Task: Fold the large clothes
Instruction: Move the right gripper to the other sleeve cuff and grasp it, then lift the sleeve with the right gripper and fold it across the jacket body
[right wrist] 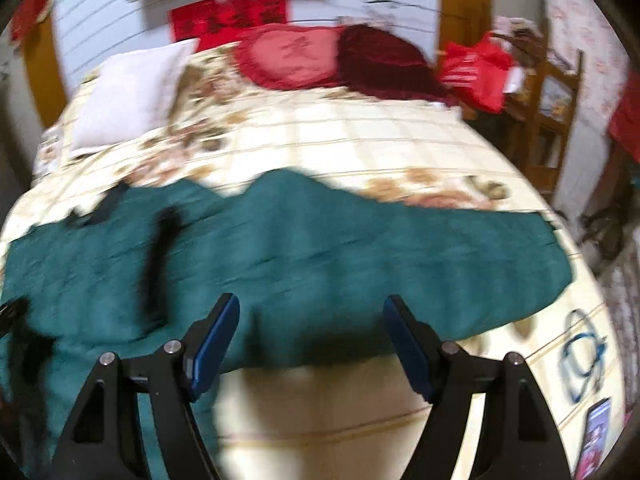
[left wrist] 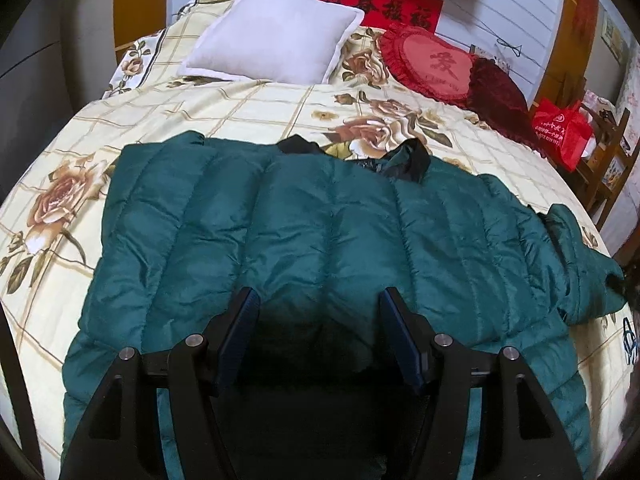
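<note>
i see the dark green quilted puffer jacket (left wrist: 320,232) spread flat on the floral bed (left wrist: 248,116), not yet folded, with my left gripper (left wrist: 318,328) and right gripper (right wrist: 312,340) jaws released and empty above it.

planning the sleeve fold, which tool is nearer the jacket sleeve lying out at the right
Right. The right tool hangs open just over the green puffer jacket's sleeve; the left tool hangs open over the jacket's body, the sleeve well off to its right.

Left view sharp, evenly lit; right view motion-blurred; fisheye edges dark.
</note>
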Tool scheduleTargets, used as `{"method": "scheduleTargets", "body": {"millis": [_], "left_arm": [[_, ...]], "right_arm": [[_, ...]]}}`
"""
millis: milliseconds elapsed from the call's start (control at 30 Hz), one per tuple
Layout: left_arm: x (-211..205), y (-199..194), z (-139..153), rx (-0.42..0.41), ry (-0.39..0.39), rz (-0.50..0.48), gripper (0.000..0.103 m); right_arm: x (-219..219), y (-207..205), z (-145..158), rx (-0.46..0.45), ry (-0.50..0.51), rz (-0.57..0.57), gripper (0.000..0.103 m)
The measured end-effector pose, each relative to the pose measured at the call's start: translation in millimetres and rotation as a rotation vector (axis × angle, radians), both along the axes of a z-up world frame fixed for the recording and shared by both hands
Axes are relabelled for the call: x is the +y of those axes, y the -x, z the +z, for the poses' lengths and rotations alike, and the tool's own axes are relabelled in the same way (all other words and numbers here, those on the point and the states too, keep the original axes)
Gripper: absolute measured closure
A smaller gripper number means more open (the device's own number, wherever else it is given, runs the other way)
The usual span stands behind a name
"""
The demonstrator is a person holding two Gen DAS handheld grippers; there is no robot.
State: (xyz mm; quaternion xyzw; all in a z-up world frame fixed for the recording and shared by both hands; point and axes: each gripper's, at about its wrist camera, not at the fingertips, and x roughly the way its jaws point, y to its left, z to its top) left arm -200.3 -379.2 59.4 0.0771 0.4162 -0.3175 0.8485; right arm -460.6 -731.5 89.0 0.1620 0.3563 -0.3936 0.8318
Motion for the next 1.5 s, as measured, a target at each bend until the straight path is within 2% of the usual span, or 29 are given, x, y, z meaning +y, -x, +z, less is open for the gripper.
{"method": "scheduleTargets", "body": {"millis": [233, 433, 567, 700, 867, 967, 1000, 1133, 1267, 1500], "left_arm": [[-0.9, -0.1, -5.0, 0.002, -0.004, -0.015, 0.058], [-0.4, 1.9, -8.5, -0.012, -0.004, -0.017, 0.058], [0.0, 2.1, -9.3, -0.013, 0.000, -0.018, 0.058], [0.7, 1.5, -11.4, -0.012, 0.014, -0.019, 0.057], [0.4, 0.7, -12.5, -0.010, 0.015, -0.020, 0.056], [0.7, 0.0, -13.5, -0.010, 0.017, -0.021, 0.056], [0.6, 0.6, -13.0, -0.010, 0.017, -0.020, 0.056], [0.7, 0.5, -12.8, -0.011, 0.015, -0.020, 0.056], [1.3, 1.6, -10.7, -0.011, -0.003, -0.031, 0.056], [21.7, 1.9, 12.5, -0.041, -0.005, -0.021, 0.056]], "right_arm": [[-103.6, 62.4, -18.1, 0.054, -0.022, -0.256, 0.025], [-142.5, 98.5, -32.5, 0.084, -0.021, -0.361, 0.025], [-165.1, 121.1, -38.4, 0.066, -0.031, -0.430, 0.025], [-189.7, 136.3, -49.0, 0.027, -0.100, -0.478, 0.021], [-209.0, 144.2, -65.8, -0.058, -0.219, -0.488, 0.021], [-209.8, 145.6, -67.5, -0.088, -0.213, -0.483, 0.020], [-208.8, 143.0, -67.7, -0.092, -0.212, -0.470, 0.025], [-197.9, 132.3, -58.8, -0.111, -0.194, -0.403, 0.078], [-177.5, 127.6, -33.3, -0.154, -0.148, -0.339, 0.083], [-112.3, 108.6, 38.3, -0.268, -0.065, -0.136, 0.083]]}}
